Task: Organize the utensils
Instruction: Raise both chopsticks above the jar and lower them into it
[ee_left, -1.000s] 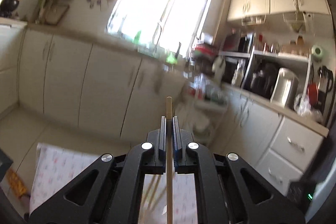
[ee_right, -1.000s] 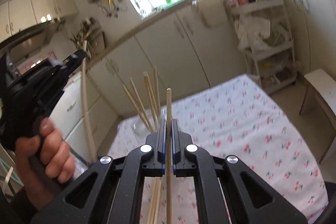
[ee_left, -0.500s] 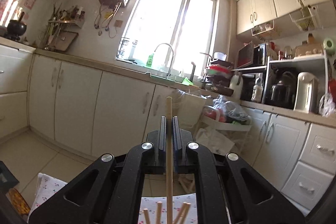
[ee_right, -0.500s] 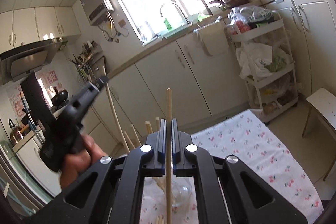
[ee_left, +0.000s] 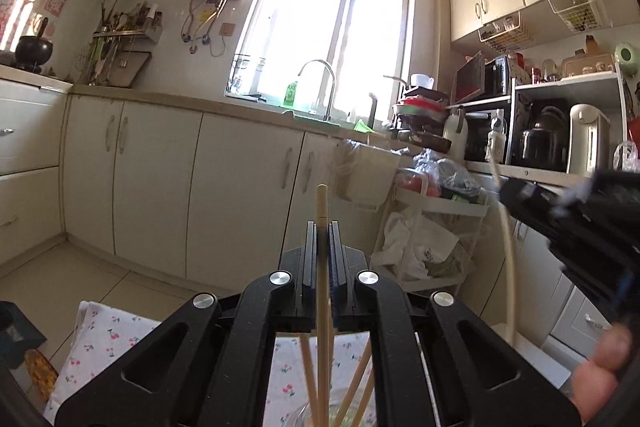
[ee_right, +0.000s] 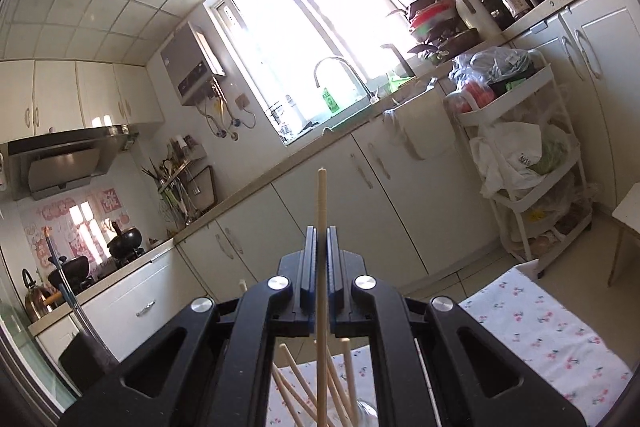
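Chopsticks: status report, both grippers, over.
Left gripper shut on chopstick. Right gripper shut on another chopstick. Glass with chopsticks below. Nothing blocking.

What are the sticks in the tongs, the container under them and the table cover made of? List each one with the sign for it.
Stick in the left tongs: pale tan, matte, square-cut tip; probably bamboo or wood.
Stick in the right tongs: same pale, dull look; likely the same material.
Container: see-through with glints; glass or clear plastic, cannot tell which.
Table cover: white, floral print, soft drape at the edge; probably fabric.
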Demonstrator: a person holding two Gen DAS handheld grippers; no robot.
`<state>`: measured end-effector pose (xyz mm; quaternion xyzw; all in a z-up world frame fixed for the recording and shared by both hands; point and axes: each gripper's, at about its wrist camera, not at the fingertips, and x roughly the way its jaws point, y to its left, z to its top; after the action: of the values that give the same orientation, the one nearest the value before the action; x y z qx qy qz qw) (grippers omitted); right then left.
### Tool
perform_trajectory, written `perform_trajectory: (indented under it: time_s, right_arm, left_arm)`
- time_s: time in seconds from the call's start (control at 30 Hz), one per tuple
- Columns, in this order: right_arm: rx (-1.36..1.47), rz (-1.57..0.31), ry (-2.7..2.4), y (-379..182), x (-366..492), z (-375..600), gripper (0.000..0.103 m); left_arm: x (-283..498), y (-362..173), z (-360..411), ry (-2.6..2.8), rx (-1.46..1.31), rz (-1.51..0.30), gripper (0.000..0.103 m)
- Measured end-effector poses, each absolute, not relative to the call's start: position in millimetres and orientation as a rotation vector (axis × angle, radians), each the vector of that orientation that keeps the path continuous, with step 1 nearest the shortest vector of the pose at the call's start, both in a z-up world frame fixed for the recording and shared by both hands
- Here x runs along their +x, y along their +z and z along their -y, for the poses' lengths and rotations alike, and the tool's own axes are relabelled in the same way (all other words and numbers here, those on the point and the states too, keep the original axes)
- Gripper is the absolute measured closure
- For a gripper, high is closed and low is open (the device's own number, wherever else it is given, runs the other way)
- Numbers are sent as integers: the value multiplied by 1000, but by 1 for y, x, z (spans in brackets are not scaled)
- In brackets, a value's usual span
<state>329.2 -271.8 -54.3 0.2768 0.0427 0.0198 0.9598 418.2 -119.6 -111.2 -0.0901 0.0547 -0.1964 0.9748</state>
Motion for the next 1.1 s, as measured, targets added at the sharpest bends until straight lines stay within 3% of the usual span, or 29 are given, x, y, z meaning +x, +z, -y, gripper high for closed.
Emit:
perform_trajectory:
  time_s: [0.6, 1.1]
  right_arm:
    - [468, -119, 19, -90, 364, 242, 98]
    - [267, -144, 51, -100, 344, 216, 97]
  left_arm:
    - [409, -127, 88, -465, -238, -226, 97]
    - [389, -121, 66, -456, -270, -294, 69]
